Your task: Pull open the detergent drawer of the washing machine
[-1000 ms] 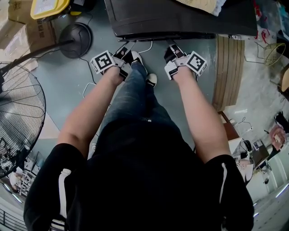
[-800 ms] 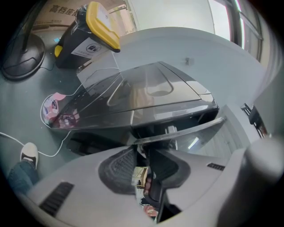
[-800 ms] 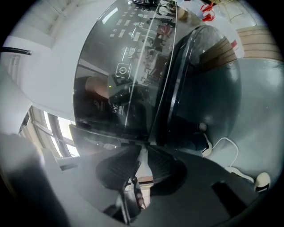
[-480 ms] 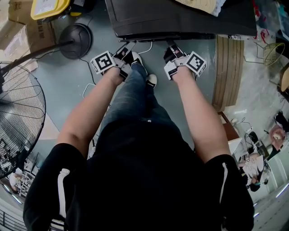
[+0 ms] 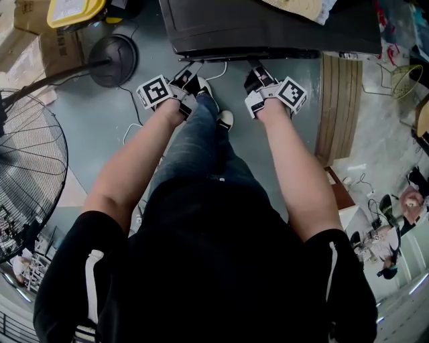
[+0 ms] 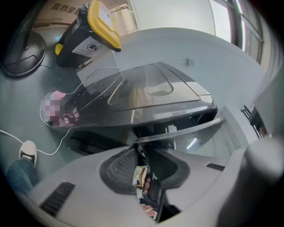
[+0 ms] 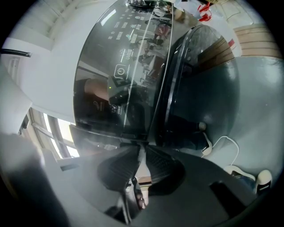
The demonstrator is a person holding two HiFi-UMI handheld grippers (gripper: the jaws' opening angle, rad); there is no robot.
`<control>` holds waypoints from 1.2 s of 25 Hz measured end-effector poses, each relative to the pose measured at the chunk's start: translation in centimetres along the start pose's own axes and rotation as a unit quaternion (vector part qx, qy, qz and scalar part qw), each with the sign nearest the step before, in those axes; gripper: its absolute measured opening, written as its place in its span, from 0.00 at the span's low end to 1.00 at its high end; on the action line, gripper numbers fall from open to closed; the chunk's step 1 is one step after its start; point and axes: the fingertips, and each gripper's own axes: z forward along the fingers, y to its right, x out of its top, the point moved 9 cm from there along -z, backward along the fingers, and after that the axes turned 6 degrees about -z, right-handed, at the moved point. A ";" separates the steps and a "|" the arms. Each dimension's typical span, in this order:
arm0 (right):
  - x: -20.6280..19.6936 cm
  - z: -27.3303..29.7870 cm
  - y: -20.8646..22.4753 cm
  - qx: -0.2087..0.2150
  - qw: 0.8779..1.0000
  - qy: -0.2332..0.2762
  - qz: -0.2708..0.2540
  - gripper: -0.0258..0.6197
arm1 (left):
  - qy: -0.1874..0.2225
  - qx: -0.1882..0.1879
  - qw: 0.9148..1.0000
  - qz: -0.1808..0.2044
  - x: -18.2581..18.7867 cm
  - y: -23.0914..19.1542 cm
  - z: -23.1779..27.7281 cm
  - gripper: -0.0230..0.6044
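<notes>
The dark grey washing machine (image 5: 268,27) stands at the top of the head view. Both grippers reach its front upper edge. In the left gripper view, a thin lip of the drawer front (image 6: 186,128) juts from the machine (image 6: 151,97). My left gripper (image 6: 138,146) (image 5: 190,69) has just been closing, and its pads now pinch that lip's end. In the right gripper view, the glossy control panel (image 7: 120,71) sits beside the round door (image 7: 208,80). My right gripper (image 7: 141,146) (image 5: 253,67) has also just been closing and is shut on the panel's lower edge.
A big floor fan (image 5: 27,181) stands at the left, with its round base (image 5: 112,59) near the machine. A yellow-lidded bin (image 5: 74,10) (image 6: 95,26) is at the far left. Wooden boards (image 5: 338,107) lie to the right. A white cable (image 5: 131,130) and the person's shoe (image 5: 224,119) are below the grippers.
</notes>
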 end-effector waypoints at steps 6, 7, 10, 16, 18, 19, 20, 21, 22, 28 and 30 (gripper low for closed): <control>-0.4 -0.4 0.2 -0.001 1.000 -0.004 0.012 0.13 | 0.001 0.003 1.000 0.001 -0.4 0.0 -0.4 0.17; -0.4 -0.4 0.3 -0.001 1.000 -0.005 0.010 0.13 | 0.002 0.000 1.000 -0.002 -0.5 0.0 -0.4 0.17; -0.6 -0.6 0.3 0.003 1.000 -0.005 0.012 0.13 | 0.003 -0.004 1.000 -0.006 -0.8 0.1 -0.5 0.17; -1.4 -2.0 0.4 -0.001 1.000 -0.014 0.009 0.13 | -0.003 0.007 1.000 -0.001 -2.1 -0.1 -1.5 0.17; -1.8 -2.5 0.6 -0.001 1.000 -0.013 0.012 0.13 | -0.005 0.011 1.000 0.005 -2.5 -0.2 -1.9 0.17; -2.0 -2.8 0.7 0.000 1.000 -0.014 0.013 0.13 | -0.006 0.012 1.000 0.004 -2.9 -0.3 -2.0 0.17; -2.2 -3.2 0.7 -0.001 1.000 -0.015 0.014 0.13 | -0.006 0.008 1.000 -0.001 -3.4 -0.3 -2.1 0.17; -2.3 -3.6 0.7 -0.001 1.000 -0.016 0.014 0.13 | -0.006 -0.001 1.000 -0.011 -3.9 -0.2 -2.1 0.17; -2.5 -3.9 0.8 -0.001 1.000 -0.016 0.014 0.13 | -0.006 -0.007 1.000 -0.017 -4.3 -0.2 -2.2 0.17; -3.7 -5.8 1.3 -0.003 1.000 -0.022 0.017 0.13 | -0.009 0.016 1.000 -0.002 -6.1 -0.8 -3.6 0.17; -4.1 -6.6 1.7 -0.006 1.000 -0.023 0.021 0.13 | -0.013 0.035 0.999 0.012 -6.7 -1.1 -4.2 0.17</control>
